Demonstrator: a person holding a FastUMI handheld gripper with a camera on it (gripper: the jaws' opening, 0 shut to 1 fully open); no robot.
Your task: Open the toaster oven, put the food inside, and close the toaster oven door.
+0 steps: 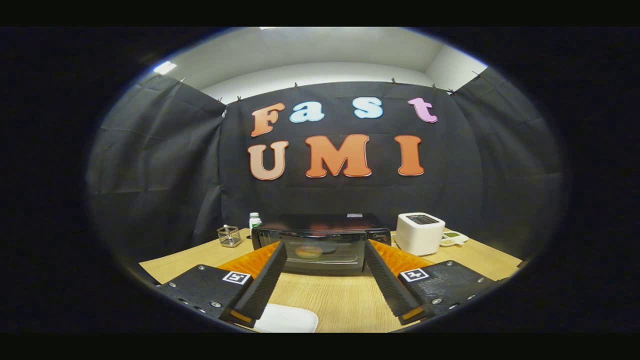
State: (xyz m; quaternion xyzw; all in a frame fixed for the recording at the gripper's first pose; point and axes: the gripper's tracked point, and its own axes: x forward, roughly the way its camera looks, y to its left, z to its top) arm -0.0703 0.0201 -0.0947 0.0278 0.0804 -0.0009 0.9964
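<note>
The hand-held gripper [325, 255] hovers over the wooden surface [330, 300] with its fingers spread wide and nothing between them. Beyond the fingertips, at 12 o'clock, stands the oven [321, 244] with its door shut, and food [309, 251] shows through the glass (a round, pale orange shape). A white box [420, 232] sits at the oven's 3 o'clock, a bottle [255, 220] and wire holder [229, 236] at its 9 o'clock, and a white plate [287, 318] lies at 6 o'clock by the fingers' base.
</note>
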